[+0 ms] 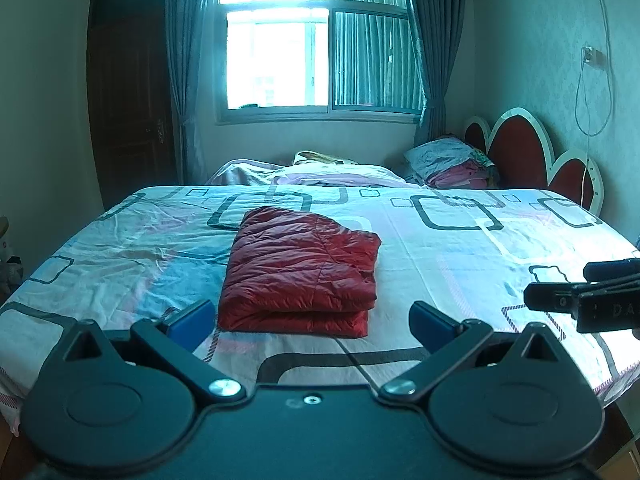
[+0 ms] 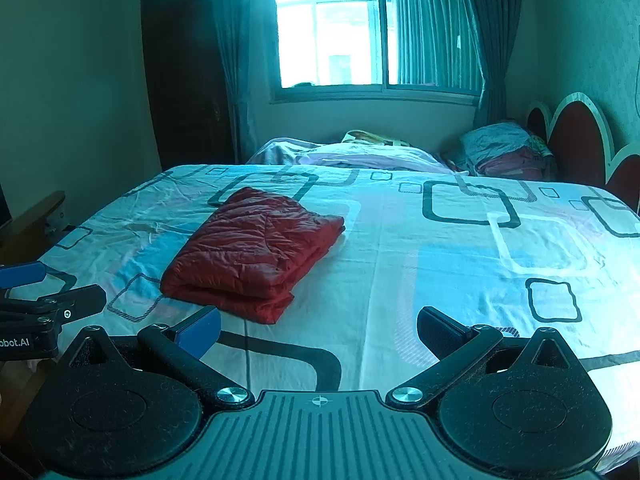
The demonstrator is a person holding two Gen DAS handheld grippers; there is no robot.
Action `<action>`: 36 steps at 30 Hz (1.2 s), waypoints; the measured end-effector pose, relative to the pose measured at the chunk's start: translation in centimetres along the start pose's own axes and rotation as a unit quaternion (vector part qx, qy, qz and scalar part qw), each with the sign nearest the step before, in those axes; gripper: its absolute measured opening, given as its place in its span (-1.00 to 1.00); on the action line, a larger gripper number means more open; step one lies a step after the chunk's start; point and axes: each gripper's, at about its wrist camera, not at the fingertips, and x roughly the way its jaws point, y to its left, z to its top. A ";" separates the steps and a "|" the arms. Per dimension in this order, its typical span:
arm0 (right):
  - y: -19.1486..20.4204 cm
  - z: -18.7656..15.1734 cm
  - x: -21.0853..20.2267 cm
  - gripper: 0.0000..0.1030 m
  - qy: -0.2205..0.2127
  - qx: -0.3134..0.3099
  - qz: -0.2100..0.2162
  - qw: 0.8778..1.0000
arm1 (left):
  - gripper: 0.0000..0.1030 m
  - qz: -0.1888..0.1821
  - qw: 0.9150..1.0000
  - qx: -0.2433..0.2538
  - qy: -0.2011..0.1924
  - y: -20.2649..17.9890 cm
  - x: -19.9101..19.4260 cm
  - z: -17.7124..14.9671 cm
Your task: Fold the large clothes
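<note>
Lying folded on the patterned bedsheet (image 1: 440, 240), the red quilted jacket (image 1: 300, 272) sat well short of the window (image 1: 316, 40). Both the left gripper (image 1: 312, 320) and right gripper (image 2: 320, 328) hung near it, jaws spread wide, holding nothing.

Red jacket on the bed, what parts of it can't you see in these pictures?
- Jacket: folded, so sleeves, collar and front are hidden inside, both views.
- Its underside: hidden against the bed.
- Its far edge: behind its own bulk, both views.
- Any label: too small to see.

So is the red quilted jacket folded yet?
Folded: the red quilted jacket lies as a compact stacked rectangle on the patterned bedsheet, layered edges showing.
</note>
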 end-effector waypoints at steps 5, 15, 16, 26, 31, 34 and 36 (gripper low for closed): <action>0.0 0.1 -0.1 1.00 -0.001 0.000 0.001 1.000 | 1.00 0.000 1.000 0.000 0.000 0.0 0.0 0.0; 0.0 0.1 -0.2 1.00 -0.004 -0.001 0.003 1.000 | 1.00 -0.001 1.000 0.000 0.001 0.1 0.1 0.1; 0.0 0.1 -0.2 1.00 -0.004 -0.001 0.004 1.000 | 1.00 -0.001 1.000 0.000 0.001 0.0 0.1 0.1; -0.4 0.4 -0.5 1.00 -0.007 -0.001 0.008 1.000 | 1.00 -0.005 1.000 0.005 0.001 0.5 0.4 0.4; -0.4 0.5 -0.5 1.00 -0.007 -0.001 0.011 1.000 | 1.00 -0.006 1.000 0.005 0.000 0.6 0.5 0.4; -0.4 0.5 -0.6 1.00 -0.007 -0.003 0.012 1.000 | 1.00 -0.006 1.000 0.005 -0.001 0.7 0.6 0.5; -0.4 0.6 -0.7 1.00 -0.008 -0.004 0.013 1.000 | 1.00 -0.006 1.000 0.005 0.000 0.7 0.6 0.5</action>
